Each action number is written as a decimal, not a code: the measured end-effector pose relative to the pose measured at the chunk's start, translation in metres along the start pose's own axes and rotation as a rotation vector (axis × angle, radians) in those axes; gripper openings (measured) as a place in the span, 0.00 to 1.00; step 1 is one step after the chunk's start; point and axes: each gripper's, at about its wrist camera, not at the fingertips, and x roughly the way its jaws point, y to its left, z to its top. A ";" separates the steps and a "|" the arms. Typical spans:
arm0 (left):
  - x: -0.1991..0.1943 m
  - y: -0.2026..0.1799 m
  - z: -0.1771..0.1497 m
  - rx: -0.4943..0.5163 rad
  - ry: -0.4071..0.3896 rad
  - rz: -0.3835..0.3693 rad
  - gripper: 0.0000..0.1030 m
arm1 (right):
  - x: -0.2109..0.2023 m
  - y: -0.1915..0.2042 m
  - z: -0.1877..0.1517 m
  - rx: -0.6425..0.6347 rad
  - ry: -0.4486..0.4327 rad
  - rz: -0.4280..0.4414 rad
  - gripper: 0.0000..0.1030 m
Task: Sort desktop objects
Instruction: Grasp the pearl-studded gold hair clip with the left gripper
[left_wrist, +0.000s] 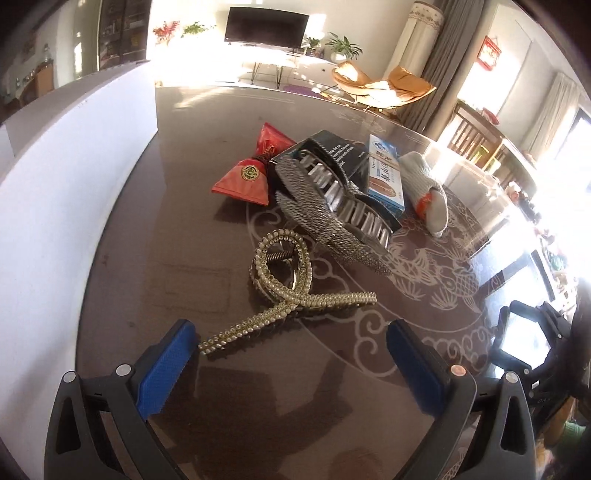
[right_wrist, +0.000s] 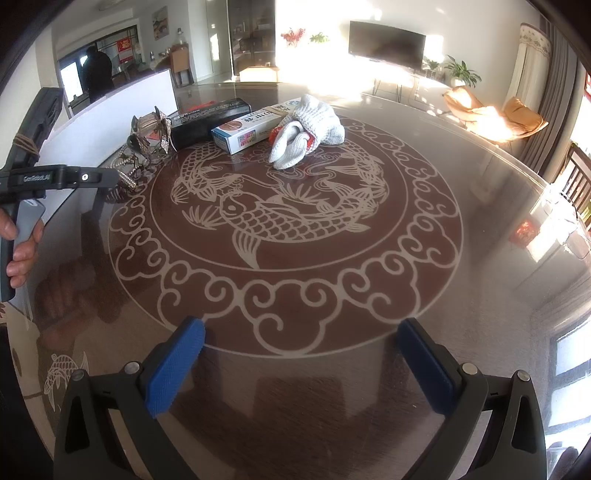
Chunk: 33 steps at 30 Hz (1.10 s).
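My left gripper (left_wrist: 291, 350) is open, its blue pads on either side of the near end of a pearl-studded gold hair clip (left_wrist: 284, 291) lying on the glass table. Behind the clip lies a big silver rhinestone claw clip (left_wrist: 332, 210), leaning on a black box (left_wrist: 328, 151). A red bow-shaped packet (left_wrist: 255, 170), a white-and-blue carton (left_wrist: 386, 173) and a white knitted glove (left_wrist: 424, 184) lie around it. My right gripper (right_wrist: 301, 354) is open over bare table, far from the pile; from there I see the glove (right_wrist: 310, 129), the carton (right_wrist: 247, 131) and the black box (right_wrist: 207, 120).
A white bin wall (left_wrist: 74, 177) stands along the left of the table. The round glass table (right_wrist: 295, 240) carries a fish and cloud pattern. A hand (right_wrist: 22, 243) holding the left gripper's handle shows at the left of the right wrist view. Chairs and a television stand beyond.
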 end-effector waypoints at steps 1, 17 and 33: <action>-0.004 -0.001 0.000 0.006 -0.012 0.022 1.00 | 0.000 0.000 0.000 0.000 0.000 0.000 1.00; 0.030 -0.028 0.013 0.274 0.034 0.101 1.00 | 0.000 0.001 0.000 0.000 0.000 0.000 1.00; 0.022 -0.031 0.004 0.137 -0.031 0.172 0.73 | 0.000 0.000 0.000 0.001 0.000 0.000 1.00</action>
